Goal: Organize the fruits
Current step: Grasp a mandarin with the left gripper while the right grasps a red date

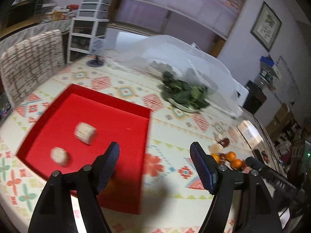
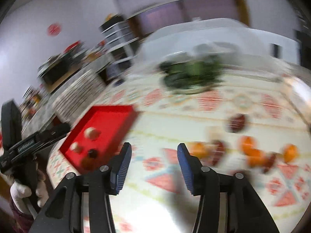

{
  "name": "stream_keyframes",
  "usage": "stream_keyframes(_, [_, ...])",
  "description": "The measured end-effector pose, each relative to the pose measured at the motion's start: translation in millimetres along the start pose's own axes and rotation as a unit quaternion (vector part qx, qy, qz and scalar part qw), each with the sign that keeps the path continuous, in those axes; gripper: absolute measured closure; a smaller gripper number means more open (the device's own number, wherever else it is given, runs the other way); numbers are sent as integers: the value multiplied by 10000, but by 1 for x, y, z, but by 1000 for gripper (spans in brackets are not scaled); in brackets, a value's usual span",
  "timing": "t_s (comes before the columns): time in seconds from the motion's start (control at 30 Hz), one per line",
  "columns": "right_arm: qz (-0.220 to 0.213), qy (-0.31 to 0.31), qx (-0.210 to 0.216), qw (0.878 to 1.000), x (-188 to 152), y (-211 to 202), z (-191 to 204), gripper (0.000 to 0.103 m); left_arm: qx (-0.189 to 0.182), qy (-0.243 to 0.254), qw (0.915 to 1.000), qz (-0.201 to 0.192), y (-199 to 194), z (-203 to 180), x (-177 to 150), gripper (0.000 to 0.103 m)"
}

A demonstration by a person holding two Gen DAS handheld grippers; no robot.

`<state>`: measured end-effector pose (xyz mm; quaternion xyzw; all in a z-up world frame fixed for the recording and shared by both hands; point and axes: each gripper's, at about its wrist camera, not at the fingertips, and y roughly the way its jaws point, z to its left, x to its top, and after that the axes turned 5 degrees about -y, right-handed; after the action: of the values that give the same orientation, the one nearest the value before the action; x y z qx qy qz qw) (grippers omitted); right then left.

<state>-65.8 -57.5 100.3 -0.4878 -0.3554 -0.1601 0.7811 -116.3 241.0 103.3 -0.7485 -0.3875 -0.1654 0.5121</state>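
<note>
A red tray (image 1: 124, 106) lies on the patterned tablecloth with two pale round fruits (image 1: 85, 134) in it. My left gripper (image 1: 154, 147) hangs open over the tray's right edge, nothing between its fingers. Oranges (image 1: 231, 155) and a dark red fruit (image 1: 223, 141) lie to its right. The blurred right wrist view shows my right gripper (image 2: 154, 151) open and empty above the cloth. To its left is the tray (image 2: 108, 108), holding pale and dark fruits. To its right are several oranges (image 2: 248, 143) and dark red fruits (image 2: 238, 122).
A plate of leafy greens (image 1: 184, 95) sits behind the tray, before a clear mesh food cover (image 1: 175, 58). A patterned chair (image 1: 31, 64) and a drawer unit (image 1: 91, 23) stand at the far left. A gloved hand (image 2: 19, 192) holds the other gripper's handle.
</note>
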Motion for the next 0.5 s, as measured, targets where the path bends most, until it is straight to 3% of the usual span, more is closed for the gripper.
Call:
stream_keyframes(0.23, [75, 717, -911, 9932, -29, -35, -99, 47, -354, 545, 9962, 575, 41, -61, -33, 29])
stream_keyframes(0.4, [190, 953, -738, 9925, -40, -32, -127, 47, -549, 977, 9905, 799, 61, -96, -54, 29])
stream_keyframes(0.5, [252, 933, -704, 9928, -41, -22, -130, 47, -408, 940, 9913, 831, 73, -99, -51, 29])
